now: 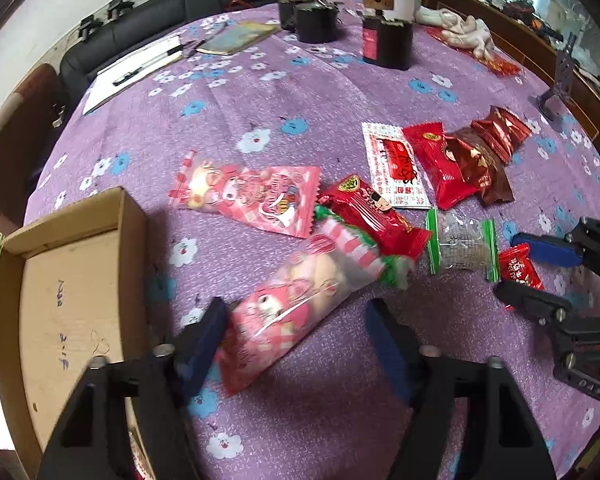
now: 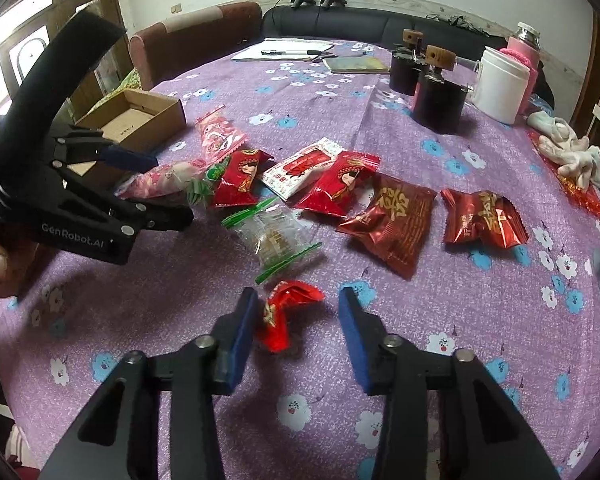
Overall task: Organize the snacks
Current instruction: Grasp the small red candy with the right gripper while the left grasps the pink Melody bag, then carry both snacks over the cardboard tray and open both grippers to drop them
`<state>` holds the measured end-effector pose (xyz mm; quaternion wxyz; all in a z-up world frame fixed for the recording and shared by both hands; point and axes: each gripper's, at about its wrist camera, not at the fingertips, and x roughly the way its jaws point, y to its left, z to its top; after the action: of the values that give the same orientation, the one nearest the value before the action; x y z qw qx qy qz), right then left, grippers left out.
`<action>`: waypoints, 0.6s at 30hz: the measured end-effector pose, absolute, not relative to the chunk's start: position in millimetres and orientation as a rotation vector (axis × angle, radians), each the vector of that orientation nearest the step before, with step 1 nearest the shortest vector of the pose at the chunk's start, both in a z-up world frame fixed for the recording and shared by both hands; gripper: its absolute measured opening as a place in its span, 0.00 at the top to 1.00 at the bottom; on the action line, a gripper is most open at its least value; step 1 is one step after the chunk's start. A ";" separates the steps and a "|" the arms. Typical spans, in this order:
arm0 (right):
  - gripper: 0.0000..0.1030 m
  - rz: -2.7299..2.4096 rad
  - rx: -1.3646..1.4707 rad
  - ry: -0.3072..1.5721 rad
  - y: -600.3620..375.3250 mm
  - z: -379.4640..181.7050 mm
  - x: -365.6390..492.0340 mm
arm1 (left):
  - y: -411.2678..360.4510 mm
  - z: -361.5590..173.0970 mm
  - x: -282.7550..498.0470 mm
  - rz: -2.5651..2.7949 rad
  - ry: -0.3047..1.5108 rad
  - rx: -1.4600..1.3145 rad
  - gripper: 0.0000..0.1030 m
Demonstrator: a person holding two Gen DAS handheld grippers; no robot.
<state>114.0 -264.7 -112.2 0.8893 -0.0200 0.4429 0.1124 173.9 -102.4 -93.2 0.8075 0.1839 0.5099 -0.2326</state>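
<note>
Looking along the left claw (image 1: 296, 332), its blue pads are standing apart around a pink-and-white checked snack bag (image 1: 288, 304) with cartoon figures printed on it. The left pad is touching the bag's edge while the right pad is staying clear, so nothing is being pinched. The bag is lying slantwise on the table (image 1: 260, 112), just beside an open cardboard box (image 1: 72, 280) with faint handwriting on its floor that I cannot read. Further off, red packets (image 1: 372, 212) with a cartoon face and Chinese characters are lying in a loose row.

Looking along the right claw (image 2: 298, 320), its pads are spread either side of a small crumpled red candy wrapper (image 2: 288, 312). The left pad is just brushing it and the right pad is standing apart. The wrapper's white characters are too creased to read. The other claw's black body is showing "GenRobot.AI" in pale letters. Dark red packets (image 2: 396, 220) are carrying a large gold Chinese character.
</note>
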 end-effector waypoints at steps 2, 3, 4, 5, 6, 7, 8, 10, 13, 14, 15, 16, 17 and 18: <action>0.72 0.235 -0.031 0.921 -267.2 -112.3 113.7 | -96.0 -90.9 174.1 -0.495 1.098 0.353 0.57; 0.77 0.236 -0.024 0.921 -268.2 -112.2 113.7 | -93.3 -89.8 174.9 -0.508 1.102 0.325 0.58; 0.79 0.239 -0.014 0.922 -269.9 -112.1 113.6 | -91.3 -89.6 174.3 -0.516 1.104 0.310 0.64; 0.82 0.243 -0.005 0.923 -271.5 -112.1 112.9 | -90.2 -89.4 172.6 -0.514 1.103 0.305 0.69; 0.82 0.244 0.006 0.923 -273.1 -112.3 112.5 | -90.7 -89.1 170.4 -0.513 1.100 0.307 0.69; 0.82 0.245 0.011 0.923 -273.7 -112.4 111.6 | -91.1 -88.5 167.2 -0.514 1.094 0.305 0.69; 0.83 0.246 0.017 0.922 -274.6 -112.3 110.5 | -91.6 -87.9 164.8 -0.518 1.091 0.300 0.70; 0.83 0.248 0.026 0.921 -275.4 -112.3 108.3 | -93.2 -86.3 158.7 -0.517 1.073 0.294 0.71; 0.83 0.246 0.035 0.918 -277.6 -112.3 104.9 | -93.3 -82.2 150.0 -0.521 1.051 0.267 0.71; 0.83 0.246 0.039 0.916 -278.5 -111.9 103.8 | -92.8 -80.6 147.3 -0.523 1.042 0.261 0.72; 0.84 0.244 0.041 0.912 -279.7 -110.8 102.3 | -91.8 -79.4 145.3 -0.525 1.037 0.255 0.72; 0.84 0.245 0.045 0.907 -280.9 -109.3 100.4 | -90.2 -77.4 142.5 -0.528 1.031 0.243 0.72; 0.84 0.245 0.047 0.903 -282.0 -107.7 99.1 | -88.2 -74.9 139.8 -0.531 1.024 0.229 0.72; 0.84 0.245 0.049 0.898 -283.0 -105.8 97.5 | -87.0 -73.4 139.1 -0.531 1.018 0.220 0.72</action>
<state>97.5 -283.0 -105.8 0.8933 0.0235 0.4330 0.1180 139.1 -87.0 -73.4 0.8338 0.1040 0.4806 -0.2508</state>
